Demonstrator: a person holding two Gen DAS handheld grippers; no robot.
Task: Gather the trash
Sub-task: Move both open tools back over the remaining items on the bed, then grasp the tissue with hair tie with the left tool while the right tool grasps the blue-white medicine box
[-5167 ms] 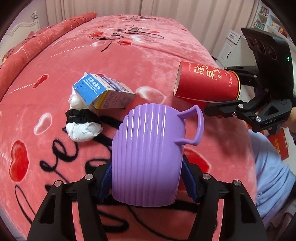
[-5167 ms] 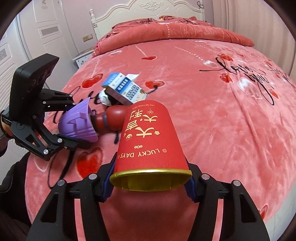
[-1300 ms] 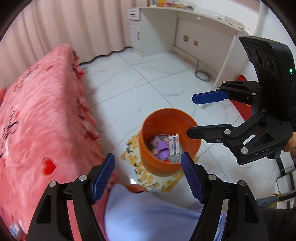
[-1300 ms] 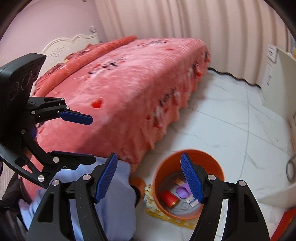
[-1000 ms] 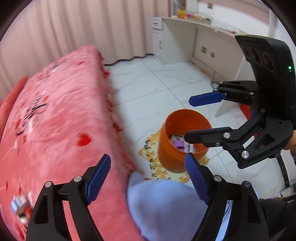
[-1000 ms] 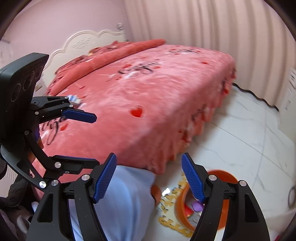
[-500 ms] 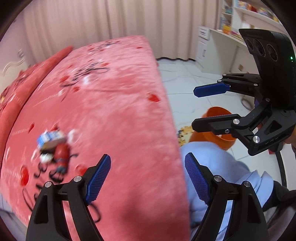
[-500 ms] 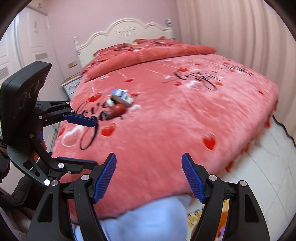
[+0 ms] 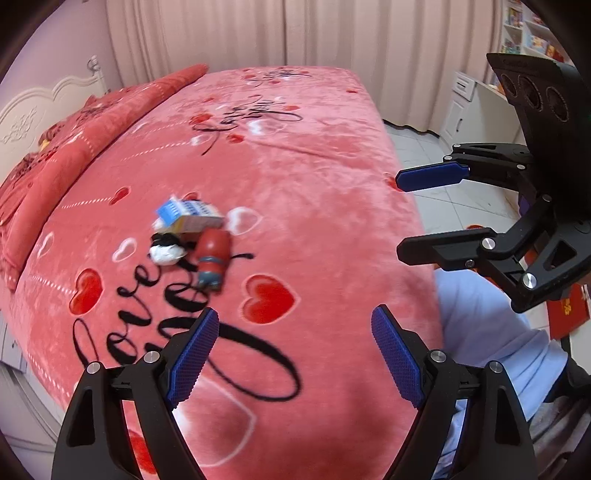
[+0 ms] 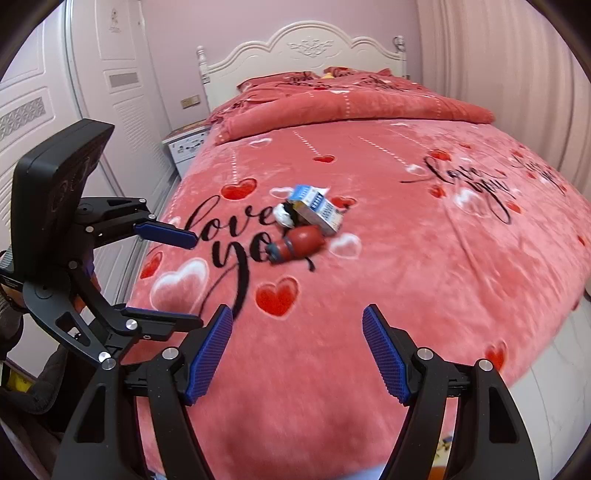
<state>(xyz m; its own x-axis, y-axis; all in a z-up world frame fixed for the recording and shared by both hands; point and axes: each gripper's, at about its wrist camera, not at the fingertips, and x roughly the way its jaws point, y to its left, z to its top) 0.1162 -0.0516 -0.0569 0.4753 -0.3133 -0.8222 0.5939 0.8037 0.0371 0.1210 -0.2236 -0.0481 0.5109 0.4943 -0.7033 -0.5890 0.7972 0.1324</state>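
Note:
A small pile of trash lies in the middle of the pink heart-print bed cover (image 9: 314, 155). It holds a blue-and-white carton (image 9: 188, 216) (image 10: 316, 208), a red bottle (image 9: 212, 258) (image 10: 301, 242) on its side, and a white paper wad with a black band (image 9: 166, 249) (image 10: 284, 216). My left gripper (image 9: 294, 312) (image 10: 195, 280) hovers open and empty over the bed's near edge, short of the pile. Beside it on the right, my right gripper (image 10: 297, 310) (image 9: 400, 218) is open and empty too.
A white headboard (image 10: 303, 48) and folded red quilt (image 10: 351, 99) lie at the far end. A nightstand (image 10: 184, 147) and wardrobe doors (image 10: 122, 92) stand left of the bed. Curtains (image 9: 295, 33), tiled floor (image 9: 424, 147) and a person's light-blue leg (image 9: 487, 332) are at the right.
Both cameras swung away from the orange bin on the floor and back over the bed. The trash pile has come into the centre of view. Both grippers stay open and empty.

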